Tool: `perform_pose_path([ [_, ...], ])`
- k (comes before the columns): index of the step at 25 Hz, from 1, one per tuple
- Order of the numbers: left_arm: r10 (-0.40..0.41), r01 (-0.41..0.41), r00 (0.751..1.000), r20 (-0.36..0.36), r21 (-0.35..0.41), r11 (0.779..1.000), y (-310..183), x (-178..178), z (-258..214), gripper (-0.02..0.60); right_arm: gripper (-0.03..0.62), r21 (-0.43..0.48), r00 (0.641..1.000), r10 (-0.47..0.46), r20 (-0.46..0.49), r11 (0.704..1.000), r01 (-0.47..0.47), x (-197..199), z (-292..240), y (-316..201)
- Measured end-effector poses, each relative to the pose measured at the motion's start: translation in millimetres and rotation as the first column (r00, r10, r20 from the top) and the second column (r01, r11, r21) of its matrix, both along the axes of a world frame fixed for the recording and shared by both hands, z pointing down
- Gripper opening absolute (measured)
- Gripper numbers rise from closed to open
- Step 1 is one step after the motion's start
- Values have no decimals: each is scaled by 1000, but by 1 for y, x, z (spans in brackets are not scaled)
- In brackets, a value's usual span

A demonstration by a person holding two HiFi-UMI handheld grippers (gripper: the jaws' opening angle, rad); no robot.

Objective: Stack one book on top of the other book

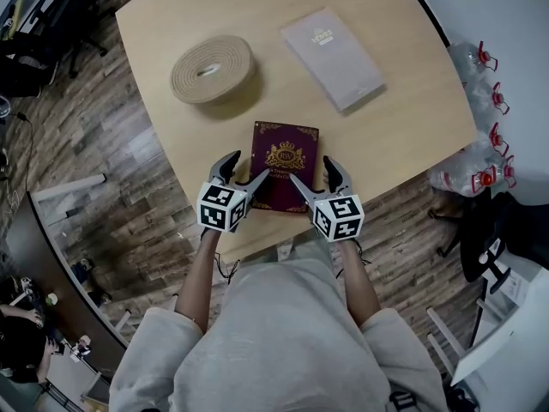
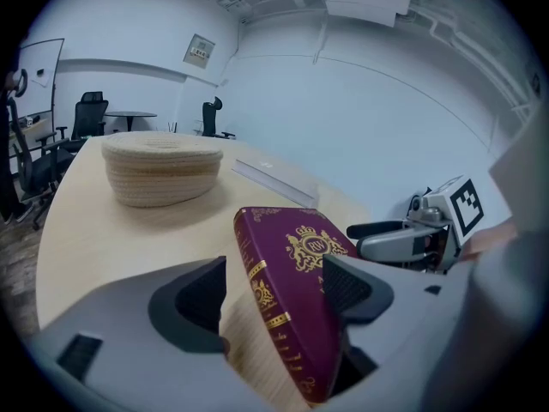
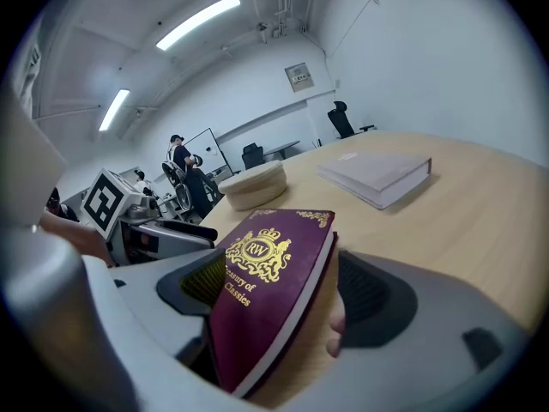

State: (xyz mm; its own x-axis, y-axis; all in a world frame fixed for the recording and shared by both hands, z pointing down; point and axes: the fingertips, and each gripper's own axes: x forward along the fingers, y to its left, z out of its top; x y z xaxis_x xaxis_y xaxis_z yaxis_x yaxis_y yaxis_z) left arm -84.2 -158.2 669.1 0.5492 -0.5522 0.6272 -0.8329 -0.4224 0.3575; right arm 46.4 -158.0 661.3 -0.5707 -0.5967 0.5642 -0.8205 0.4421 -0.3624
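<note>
While the maroon book (image 1: 286, 154) lies flat at the worktop's (image 1: 163, 11) near edge, your left tongs (image 1: 250, 166) and right tongs (image 1: 310, 169) both stand apart, straddling its near corners without clamping. It looks stiff, weighty and slick-covered, so take it squarely across spine and page edge before carrying it to the grey book (image 1: 333, 57).

The maroon book (image 1: 283, 163) is showing a smooth, slightly glossy cover with shining gold print and matt paper edges. The grey book (image 1: 333, 57) is looking matt. The woven basket (image 1: 212, 69) is looking rough and fibrous, the table (image 1: 403, 136) smooth pale wood. My left gripper (image 1: 246, 167) and right gripper (image 1: 313, 170) are showing matt grey plastic.
</note>
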Motion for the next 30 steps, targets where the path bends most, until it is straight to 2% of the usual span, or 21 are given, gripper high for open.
perform_pose_path([
  [14, 0, -1, 999, -38, -39, 999, 12, 10, 15, 355, 407, -97, 998, -1, 63, 995, 7, -11, 24, 15],
  [19, 2, -5, 998, -58, -45, 999, 14, 13, 15, 357, 407, -120, 996, -26, 84, 992, 36, -20, 25, 17],
  [24, 3, -7, 997, -78, -53, 999, 15, 16, 17, 357, 411, -124, 997, -52, 62, 991, 60, -27, 29, 19],
  [30, 3, -10, 994, -113, -63, 998, 16, 22, 19, 348, 405, -125, 998, -38, 48, 991, 44, -26, 31, 19],
])
